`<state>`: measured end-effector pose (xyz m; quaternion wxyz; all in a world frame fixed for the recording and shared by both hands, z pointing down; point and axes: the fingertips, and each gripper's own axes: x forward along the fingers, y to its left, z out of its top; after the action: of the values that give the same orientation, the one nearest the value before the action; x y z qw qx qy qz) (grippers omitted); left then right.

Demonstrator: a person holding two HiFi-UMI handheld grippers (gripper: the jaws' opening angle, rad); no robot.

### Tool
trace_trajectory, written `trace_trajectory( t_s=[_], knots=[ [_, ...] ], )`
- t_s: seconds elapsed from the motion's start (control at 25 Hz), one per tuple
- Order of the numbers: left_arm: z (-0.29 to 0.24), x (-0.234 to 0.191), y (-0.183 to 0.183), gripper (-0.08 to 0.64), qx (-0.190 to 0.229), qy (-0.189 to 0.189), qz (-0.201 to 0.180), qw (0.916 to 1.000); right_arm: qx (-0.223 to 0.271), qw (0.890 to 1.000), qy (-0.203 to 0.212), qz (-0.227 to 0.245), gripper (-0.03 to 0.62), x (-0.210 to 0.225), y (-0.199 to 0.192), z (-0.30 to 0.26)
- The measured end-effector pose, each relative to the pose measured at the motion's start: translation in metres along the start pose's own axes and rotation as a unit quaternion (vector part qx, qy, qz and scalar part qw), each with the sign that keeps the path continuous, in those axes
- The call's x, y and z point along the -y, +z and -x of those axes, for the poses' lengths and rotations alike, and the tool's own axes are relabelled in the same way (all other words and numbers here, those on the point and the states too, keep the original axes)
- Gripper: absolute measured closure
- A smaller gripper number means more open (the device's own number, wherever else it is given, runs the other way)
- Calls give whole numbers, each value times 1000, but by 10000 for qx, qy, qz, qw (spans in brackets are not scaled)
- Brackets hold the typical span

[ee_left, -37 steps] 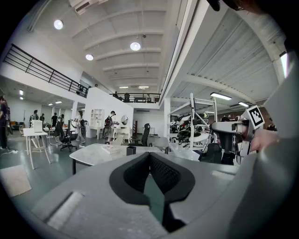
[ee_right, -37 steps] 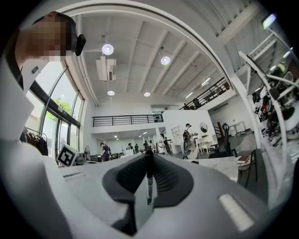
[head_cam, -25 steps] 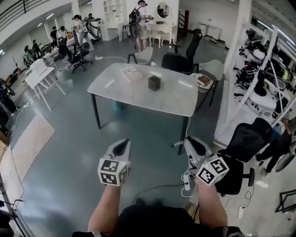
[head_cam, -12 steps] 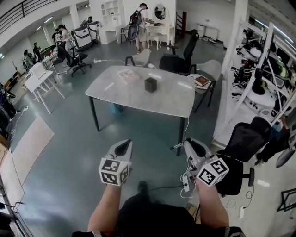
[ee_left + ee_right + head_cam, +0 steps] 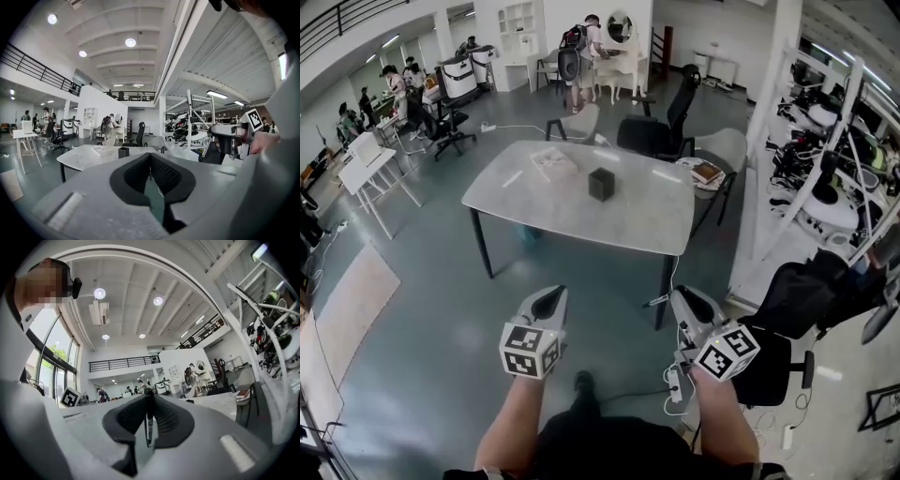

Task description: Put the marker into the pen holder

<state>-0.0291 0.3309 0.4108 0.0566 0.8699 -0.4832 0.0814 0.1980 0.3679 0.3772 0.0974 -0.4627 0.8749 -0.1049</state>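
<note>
Grippers, two in number, hung low and side by side above the grey floor [image 5: 422,309]. The right gripper [image 5: 680,298] had its jaws closed on one marker [image 5: 655,301]. In the right gripper view this was a slim dark stick upright between the pads [image 5: 164,420]. In the head view it jutted out just left of the jaw tips.

The left gripper [image 5: 547,300] had its jaw tips pressed together with nothing between them. Only floor showed through the slot behind its pads [image 5: 133,176].

One pen holder [image 5: 601,184], a small dark square cup, stood well ahead of both grippers and well apart from them. It stood near the middle of one white table [image 5: 534,202]. In the left gripper view the pen holder [image 5: 123,152] appeared just above the left jaw.

One pale book [image 5: 553,162] lay on the same table, beyond and left of the pen holder. One black office chair [image 5: 675,108] stood past the table's far edge. The marker was not yet in the pen holder.
</note>
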Motion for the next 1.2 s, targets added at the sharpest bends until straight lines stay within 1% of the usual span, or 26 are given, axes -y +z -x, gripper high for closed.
trace_trajectory(
  t_s=[0.24, 0.4, 0.64, 0.84, 0.96, 1.2],
  knots=[
    [-50, -63, -4, 549, -123, 15, 78, 9999, -186, 9997, -1, -186, 548, 23, -22, -76],
    [-84, -106, -2, 549, -182, -36, 151, 9997, -254, 9994, -92, -236, 548, 37, -23, -130],
    [-118, -168, 0, 549, -229, -186, 200, 9994, -337, 9989, -302, -146, 548, 45, -21, -200],
    [-138, -201, 1, 549, -236, -360, 180, 9989, -481, 9979, -420, -95, 548, 47, -26, -239],
    [-149, -217, -3, 549, -231, -355, 191, 9989, -614, 9971, -439, -18, 548, 52, -30, -259],
    [-169, -241, -12, 549, -307, -310, 298, 9986, -634, 9969, -463, -40, 548, 67, -31, -290]
  ],
)
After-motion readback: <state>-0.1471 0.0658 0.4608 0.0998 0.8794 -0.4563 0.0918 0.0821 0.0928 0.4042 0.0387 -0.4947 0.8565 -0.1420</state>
